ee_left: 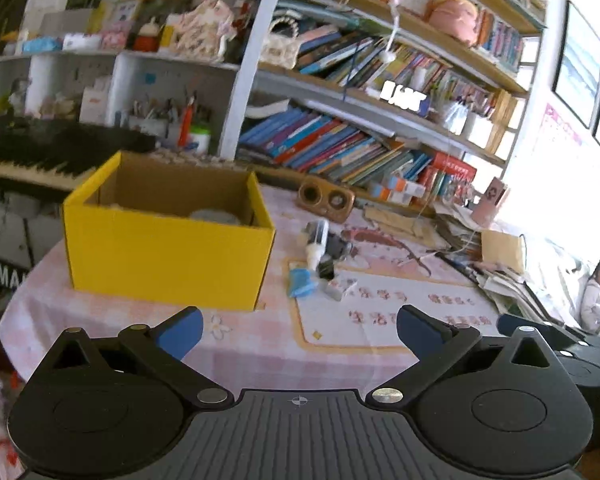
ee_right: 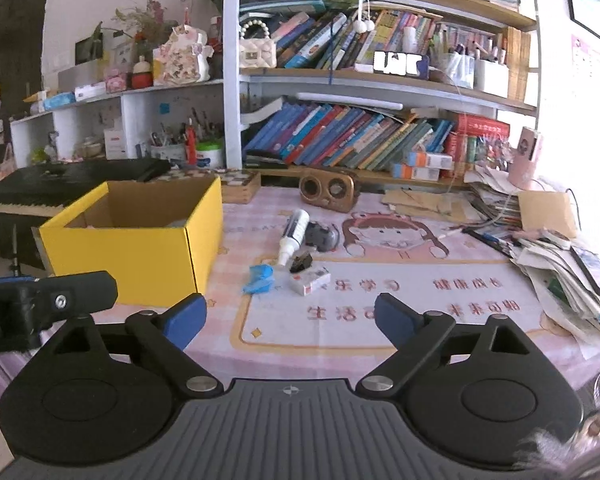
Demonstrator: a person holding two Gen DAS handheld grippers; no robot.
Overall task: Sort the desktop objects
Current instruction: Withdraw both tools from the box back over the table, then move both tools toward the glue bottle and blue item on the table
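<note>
Open yellow cardboard box (ee_left: 168, 256) (ee_right: 140, 248) on left part of pink checked cloth-covered surface (ee_left: 260, 356) (ee_right: 300, 356); brown inside, a pale round item (ee_left: 214, 216) at the bottom near the right wall, too dim to identify.

Loose cluster just right of the box, on the surface:
- white squeeze bottle with dark label (ee_left: 315, 242) (ee_right: 294, 236), lying down, nozzle toward camera
- dark grey rounded gadget (ee_left: 338, 245) (ee_right: 321, 236), touching the bottle's right side
- small black clip-like piece (ee_left: 326, 268) (ee_right: 302, 262), just below the gadget
- crumpled blue plastic piece (ee_left: 301, 282) (ee_right: 259, 278), near the bottle nozzle
- small white carton with red print (ee_left: 339, 289) (ee_right: 310, 280), right of the blue piece

Brown wooden two-dial speaker (ee_left: 326, 199) (ee_right: 327, 191) behind the cluster, by the bookshelf (ee_left: 360, 148) (ee_right: 360, 136).

Left gripper (ee_left: 299, 332) (ee_right: 44, 300): hovering low over near edge of surface, blue-padded fingers (ee_left: 180, 332) spread wide, nothing between them; aimed between box and cluster.

Right gripper (ee_right: 290, 322) (ee_left: 548, 336): beside the left one, similar height, fingers (ee_right: 186, 320) spread wide, holding nothing; aimed at the cluster, well short of it.
</note>
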